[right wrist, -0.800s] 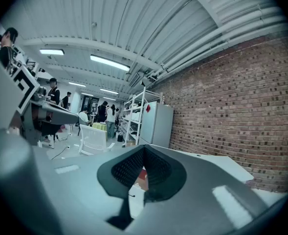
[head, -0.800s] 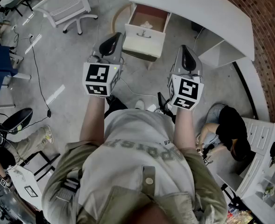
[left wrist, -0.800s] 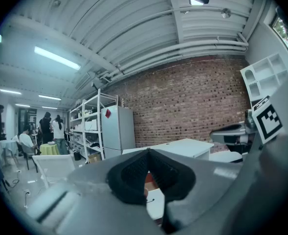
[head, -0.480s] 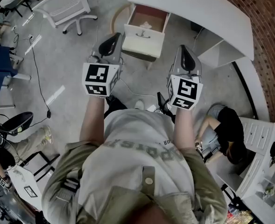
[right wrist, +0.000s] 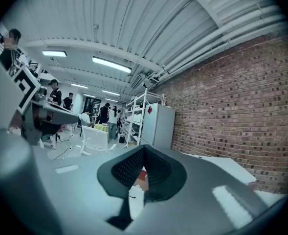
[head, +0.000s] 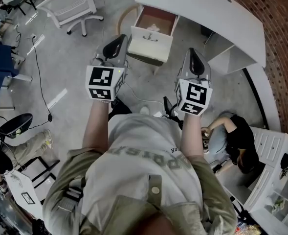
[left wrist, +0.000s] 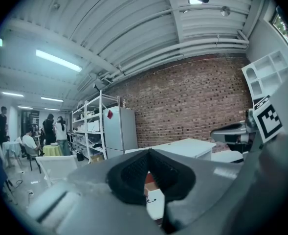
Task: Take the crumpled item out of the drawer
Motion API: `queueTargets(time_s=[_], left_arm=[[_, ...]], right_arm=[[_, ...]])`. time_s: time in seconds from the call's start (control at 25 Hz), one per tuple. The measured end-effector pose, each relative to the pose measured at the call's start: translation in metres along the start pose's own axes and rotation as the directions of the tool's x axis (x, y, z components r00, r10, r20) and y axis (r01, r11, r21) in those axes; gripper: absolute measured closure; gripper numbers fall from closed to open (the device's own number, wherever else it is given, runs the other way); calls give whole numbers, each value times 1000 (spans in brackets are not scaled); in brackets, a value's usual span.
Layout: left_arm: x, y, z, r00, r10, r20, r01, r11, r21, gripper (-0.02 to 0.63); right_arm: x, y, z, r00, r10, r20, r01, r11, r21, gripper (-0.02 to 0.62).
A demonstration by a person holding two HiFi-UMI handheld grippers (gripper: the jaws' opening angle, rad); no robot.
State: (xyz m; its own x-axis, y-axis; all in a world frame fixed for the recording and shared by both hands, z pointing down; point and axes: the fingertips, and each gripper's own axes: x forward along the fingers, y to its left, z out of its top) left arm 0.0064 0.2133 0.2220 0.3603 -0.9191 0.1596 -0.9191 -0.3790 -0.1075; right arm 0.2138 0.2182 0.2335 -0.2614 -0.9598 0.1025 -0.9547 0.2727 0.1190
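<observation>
So: crumpled item lies in the open drawer, a pale wad toward the front panel, well ahead of both claws. Looks like paper or tissue, so probably light, soft, crushable and not fragile. Pinch a raised fold from above; a gentle squeeze should do. Left claw and right claw are both closed on nothing. Drawer juts from the white table, and its walls block side entry. Chair, floor cable and crouched person are off the path.
</observation>
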Motion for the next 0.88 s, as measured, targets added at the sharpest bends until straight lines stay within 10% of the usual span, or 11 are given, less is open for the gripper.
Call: queueTargets(time_s=[0.24, 0.44, 0.88], left_arm=[[-4, 12, 7, 998, 67, 12, -68, 995, 69, 596], [-2, 21, 8, 997, 70, 18, -71, 995, 69, 379], [48, 44, -19, 998, 1, -59, 0, 1000, 10, 344]], right_arm=[[4, -4, 9, 997, 48, 67, -57, 989, 139, 553], [11, 7, 13, 992, 96, 80, -107, 984, 145, 349], [55, 9, -10, 996, 88, -6, -87, 987, 136, 324]])
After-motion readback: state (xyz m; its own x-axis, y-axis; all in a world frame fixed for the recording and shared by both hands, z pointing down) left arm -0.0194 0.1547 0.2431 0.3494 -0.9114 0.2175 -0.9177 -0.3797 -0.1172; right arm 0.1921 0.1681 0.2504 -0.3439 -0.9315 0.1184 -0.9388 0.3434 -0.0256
